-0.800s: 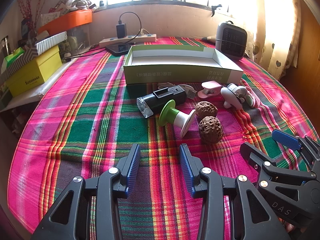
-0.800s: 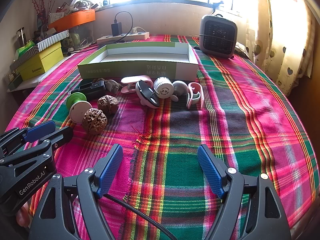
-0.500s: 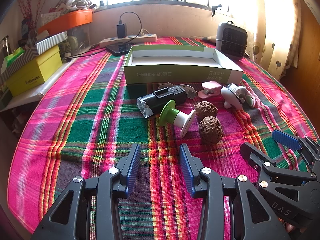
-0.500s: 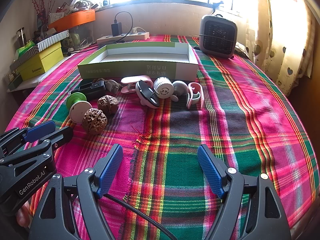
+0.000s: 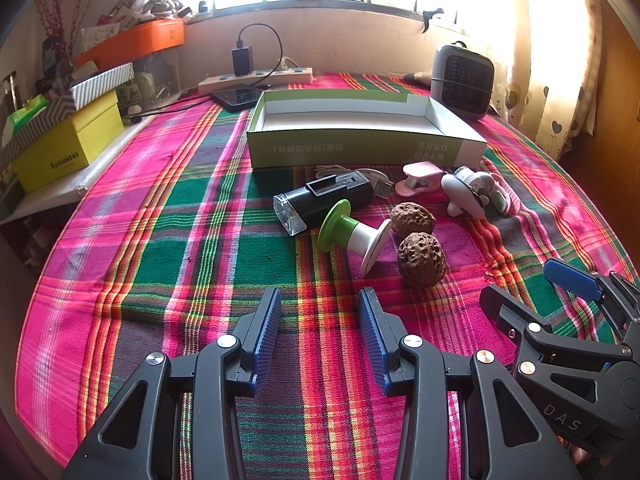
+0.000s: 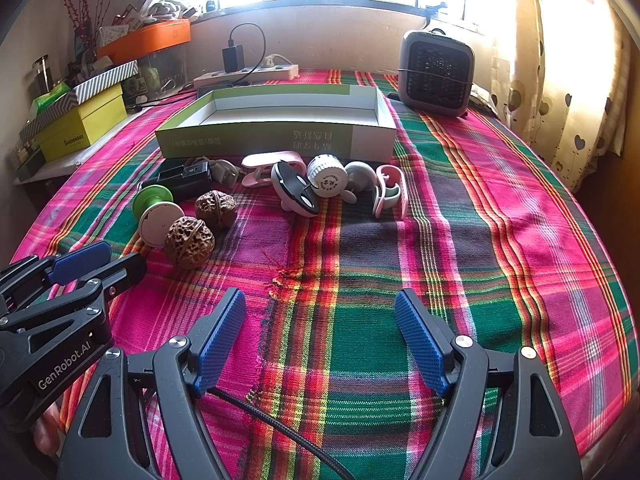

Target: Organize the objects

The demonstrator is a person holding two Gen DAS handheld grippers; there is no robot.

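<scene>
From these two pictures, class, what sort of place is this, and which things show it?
Most likely a room in a home, at a table by a window: a plaid cloth covers the table, heart-print curtains hang at the right, and a small heater and a power strip sit by the sill.

Two walnuts [image 5: 421, 258] [image 5: 412, 219], one green-white spool [image 5: 352, 236], one black flashlight [image 5: 324, 200], one pink clip [image 5: 420, 178], one open box [image 5: 360, 148], one heater [image 5: 462, 76], one power strip [image 5: 256, 80].
</scene>
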